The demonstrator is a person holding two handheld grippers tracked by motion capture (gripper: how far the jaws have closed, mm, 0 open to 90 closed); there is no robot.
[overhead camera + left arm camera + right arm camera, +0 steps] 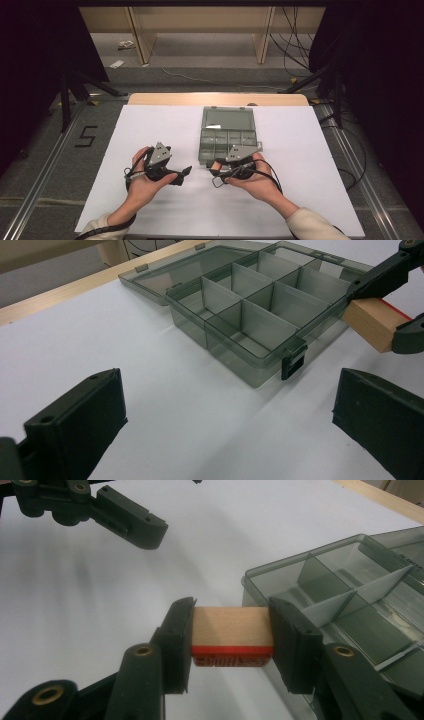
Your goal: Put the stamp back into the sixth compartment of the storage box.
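A smoky clear compartment box [226, 137] lies open on the white table, its lid [227, 118] folded flat behind it; its cells look bare [260, 300] [350, 600]. My right gripper [232, 632] is shut on a wooden stamp block [232, 622] with a red rubber face [231, 656], held just off the box's near left corner [216, 164]. The same stamp [372, 322] shows between that gripper's jaws at the right edge of the left gripper view. My left gripper [225, 415] stands open over bare table, left of the box [181, 172].
The white sheet [165, 135] covers a wooden table whose far edge [215, 98] shows behind the box. A latch [291, 365] sticks out from the box's near wall. Cables trail from both grippers, and black stands and floor cables flank the table.
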